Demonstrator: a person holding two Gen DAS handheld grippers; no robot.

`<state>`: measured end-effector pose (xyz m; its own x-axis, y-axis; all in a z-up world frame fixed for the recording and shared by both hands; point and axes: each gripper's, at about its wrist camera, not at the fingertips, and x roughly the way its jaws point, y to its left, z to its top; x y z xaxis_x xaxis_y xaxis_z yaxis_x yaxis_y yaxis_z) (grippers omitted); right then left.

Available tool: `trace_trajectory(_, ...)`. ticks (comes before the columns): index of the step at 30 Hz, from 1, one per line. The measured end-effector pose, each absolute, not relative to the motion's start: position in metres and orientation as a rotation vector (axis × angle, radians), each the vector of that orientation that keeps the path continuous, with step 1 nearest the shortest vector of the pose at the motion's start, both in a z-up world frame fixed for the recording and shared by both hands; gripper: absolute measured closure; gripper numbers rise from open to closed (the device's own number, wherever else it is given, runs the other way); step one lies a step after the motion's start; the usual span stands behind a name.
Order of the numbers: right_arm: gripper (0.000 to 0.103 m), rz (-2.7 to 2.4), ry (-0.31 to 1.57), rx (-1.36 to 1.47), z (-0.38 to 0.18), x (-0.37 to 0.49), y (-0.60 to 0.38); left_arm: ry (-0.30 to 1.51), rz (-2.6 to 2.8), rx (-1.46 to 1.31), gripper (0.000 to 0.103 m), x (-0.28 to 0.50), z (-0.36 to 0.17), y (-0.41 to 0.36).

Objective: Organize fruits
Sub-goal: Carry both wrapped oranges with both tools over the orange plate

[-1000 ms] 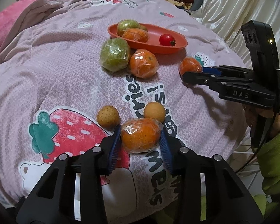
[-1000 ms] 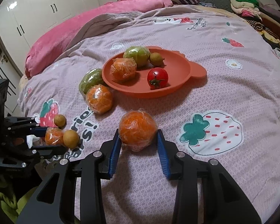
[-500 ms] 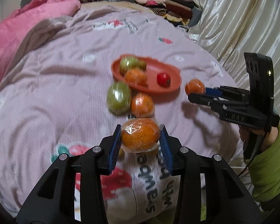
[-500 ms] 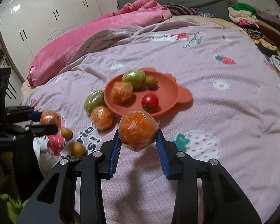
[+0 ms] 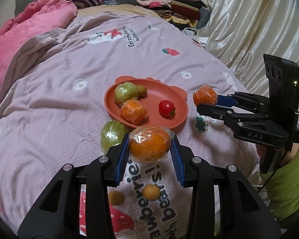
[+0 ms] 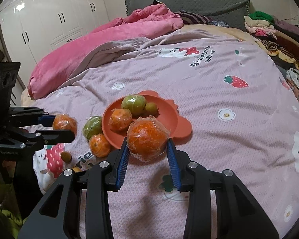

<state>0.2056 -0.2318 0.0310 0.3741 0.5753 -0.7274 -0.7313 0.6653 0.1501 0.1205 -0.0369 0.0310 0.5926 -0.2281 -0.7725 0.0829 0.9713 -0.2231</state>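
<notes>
An orange-red plate (image 5: 169, 91) (image 6: 167, 111) lies on the bed and holds a wrapped green fruit (image 5: 125, 91), a wrapped orange (image 5: 133, 111), a small brown fruit (image 5: 141, 89) and a tomato (image 5: 166, 108). My left gripper (image 5: 149, 149) is shut on a wrapped orange (image 5: 149, 144), held above the bed near the plate's front edge. My right gripper (image 6: 147, 145) is shut on another wrapped orange (image 6: 147, 137), held in the air at the plate's right side; that orange also shows in the left wrist view (image 5: 205, 97).
A wrapped green fruit (image 5: 111, 135) (image 6: 92, 126) and a wrapped orange (image 6: 99, 145) lie on the quilt beside the plate. Two small brown fruits (image 5: 151, 192) (image 5: 115, 198) lie nearer me. A pink duvet (image 6: 109, 39) is at the back left, folded clothes (image 6: 269, 27) at the back right.
Both grippers have lifted their wrapped oranges off the quilt and carried them up and toward the plate. Both stay shut on their fruit.
</notes>
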Motion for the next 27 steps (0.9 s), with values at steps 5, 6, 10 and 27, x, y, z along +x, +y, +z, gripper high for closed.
trace_trajectory(5,0.068,0.849,0.839,-0.219,0.032,0.214,-0.229,0.932,-0.193,-0.159,0.071,0.136,0.029,-0.043)
trace_trajectory(6,0.068,0.849,0.841,-0.222,0.031,0.216,-0.229,0.936,-0.194,-0.158,0.071,0.139,0.028,-0.043)
trace_trajectory(10,0.068,0.851,0.848,-0.230,0.029,0.222,-0.227,0.945,-0.200,-0.156,0.071,0.149,0.025,-0.046)
trace_trajectory(27,0.067,0.867,0.883,-0.249,0.021,0.243,-0.216,1.006,-0.230,-0.142,0.071,0.179,0.007,-0.060)
